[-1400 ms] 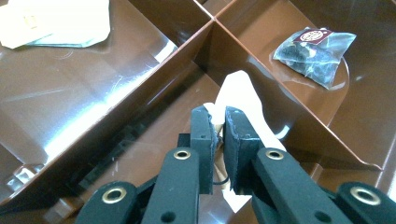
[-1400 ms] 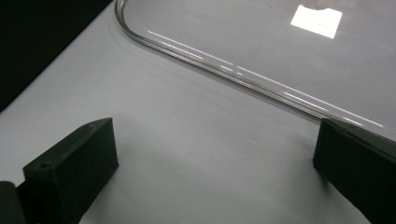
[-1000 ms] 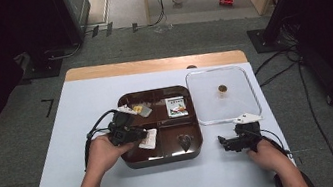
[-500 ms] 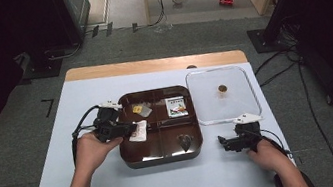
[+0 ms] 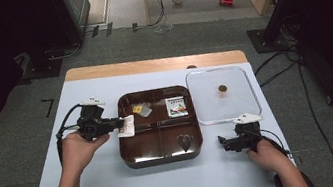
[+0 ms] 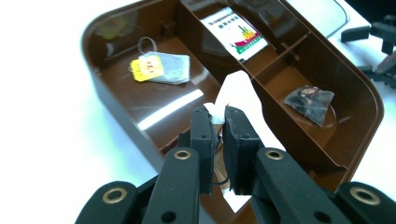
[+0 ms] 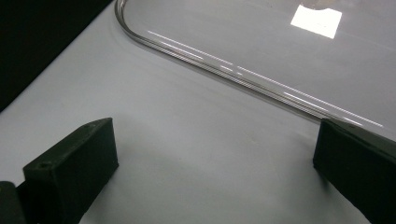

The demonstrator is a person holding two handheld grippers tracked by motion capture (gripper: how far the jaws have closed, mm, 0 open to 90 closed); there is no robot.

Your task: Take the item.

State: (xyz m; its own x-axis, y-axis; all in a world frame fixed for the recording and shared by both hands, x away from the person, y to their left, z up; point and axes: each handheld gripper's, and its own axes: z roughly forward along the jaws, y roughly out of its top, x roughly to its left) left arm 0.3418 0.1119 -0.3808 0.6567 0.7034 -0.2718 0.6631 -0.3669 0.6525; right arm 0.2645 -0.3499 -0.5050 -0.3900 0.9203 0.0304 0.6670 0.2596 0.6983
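Two grippers: I had one in each hand at the table.
Left gripper (image 6: 218, 122): I kept its jaws pinched on a white packet (image 6: 243, 100), held over the near-left rim of the brown tray (image 5: 128, 152).
White packet: it stuck out ahead of my jaw tips, above the tray's edge.
Ahead of left gripper: a yellow-tagged tea bag (image 6: 161, 67), a printed sachet (image 6: 236, 35), a dark sachet (image 6: 309, 102), each in its own compartment.
Right gripper (image 7: 215, 163): I held its jaws wide apart, low over the table (image 7: 187, 135).
Ahead of right gripper: the clear lid (image 7: 261, 42), its rim just beyond my jaws.
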